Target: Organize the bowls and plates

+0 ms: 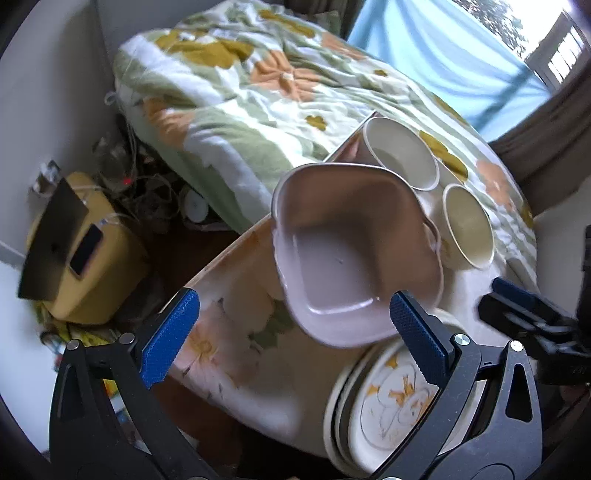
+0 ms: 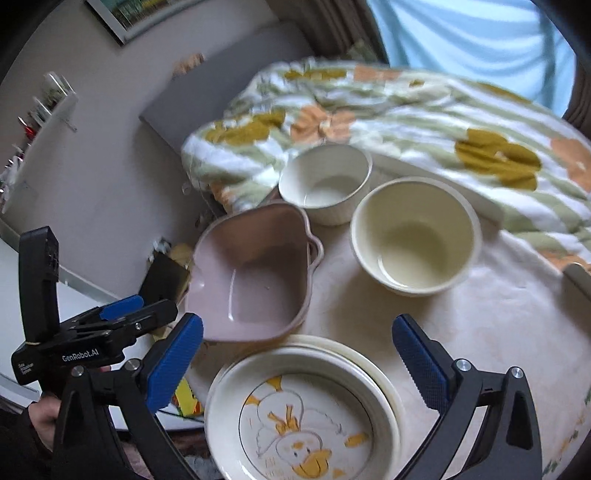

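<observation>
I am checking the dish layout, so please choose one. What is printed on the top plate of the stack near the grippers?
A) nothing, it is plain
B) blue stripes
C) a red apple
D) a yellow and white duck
D: in the right wrist view the top plate of the stack bears a drawn white duck with a yellow bill and bow, seen between the open right gripper fingers.

a floral blanket in green, orange and mustard covers the bed at twelve o'clock. a pale blue curtain hangs at one o'clock. at nine o'clock a yellow box sits on the floor with a dark phone on top, tangled cables just beside it. a framed picture hangs at eleven o'clock above a wall shelf.
</observation>
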{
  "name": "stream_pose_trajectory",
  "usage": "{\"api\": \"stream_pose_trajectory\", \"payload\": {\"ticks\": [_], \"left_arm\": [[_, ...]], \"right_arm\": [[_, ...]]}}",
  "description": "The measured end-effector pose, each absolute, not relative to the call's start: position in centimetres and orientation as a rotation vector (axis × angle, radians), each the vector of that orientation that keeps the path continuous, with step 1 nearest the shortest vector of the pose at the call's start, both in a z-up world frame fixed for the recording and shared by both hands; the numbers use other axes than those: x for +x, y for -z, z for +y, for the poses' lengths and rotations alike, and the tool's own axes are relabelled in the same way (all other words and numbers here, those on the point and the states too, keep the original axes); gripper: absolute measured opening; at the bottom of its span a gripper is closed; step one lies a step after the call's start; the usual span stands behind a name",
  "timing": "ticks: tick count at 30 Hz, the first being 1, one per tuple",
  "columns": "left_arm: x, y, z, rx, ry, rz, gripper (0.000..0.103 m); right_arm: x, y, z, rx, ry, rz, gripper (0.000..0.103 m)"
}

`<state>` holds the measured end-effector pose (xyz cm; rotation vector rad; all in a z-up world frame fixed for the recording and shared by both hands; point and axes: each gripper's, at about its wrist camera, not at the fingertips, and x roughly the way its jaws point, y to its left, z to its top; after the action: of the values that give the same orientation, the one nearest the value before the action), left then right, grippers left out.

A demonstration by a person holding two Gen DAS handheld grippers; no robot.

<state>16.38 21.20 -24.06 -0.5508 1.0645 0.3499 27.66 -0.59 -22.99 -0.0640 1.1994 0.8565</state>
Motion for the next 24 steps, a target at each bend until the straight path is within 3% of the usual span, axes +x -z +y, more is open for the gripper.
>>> {"api": "stream_pose_trajectory", "payload": {"ticks": [5,6,8,9,11,13,15,16,19,24], "left_arm": [[18.2,26.2,21.7,-0.557,-0.339,1.092,0.102],[18.6,26.7,21.5,-0.545,-0.332,1.103,0.098],[19.2,27.4,21.3,-0.536,-0.316,1.118,0.078],[19.6,27.8,21.2,-0.532,-0.312,1.130,0.066],[20.1,28.7,21.2,-0.538,-0.300,1.146,0.054],[20.5,29.2,21.2,-0.545,-0.282,1.151,0.037],[20.7,29.5,21.3,-0.543,-0.274,1.154,0.028],[20.8,29.6,21.3,-0.545,-0.268,1.153,0.025],[21.0,29.5,21.5,-0.532,-0.261,1.150,0.024],[21.0,28.7,21.3,-0.482,-0.260,1.135,0.024]], "right_arm": [[29.4,25.8,2.0,-0.104,-0.831,1.250,0.102],[29.8,26.4,2.5,-0.108,-0.834,1.266,0.102],[30.3,27.1,3.0,-0.101,-0.847,1.280,0.098],[30.5,27.4,3.3,-0.105,-0.849,1.286,0.094],[30.9,27.9,3.7,-0.120,-0.846,1.292,0.070],[31.0,28.3,4.1,-0.141,-0.845,1.296,0.055],[30.9,28.2,4.5,-0.166,-0.851,1.279,0.038],[30.9,28.4,4.7,-0.170,-0.856,1.284,0.024],[30.7,28.6,4.8,-0.183,-0.851,1.279,0.015],[30.3,28.1,4.9,-0.191,-0.852,1.252,0.014]]}}
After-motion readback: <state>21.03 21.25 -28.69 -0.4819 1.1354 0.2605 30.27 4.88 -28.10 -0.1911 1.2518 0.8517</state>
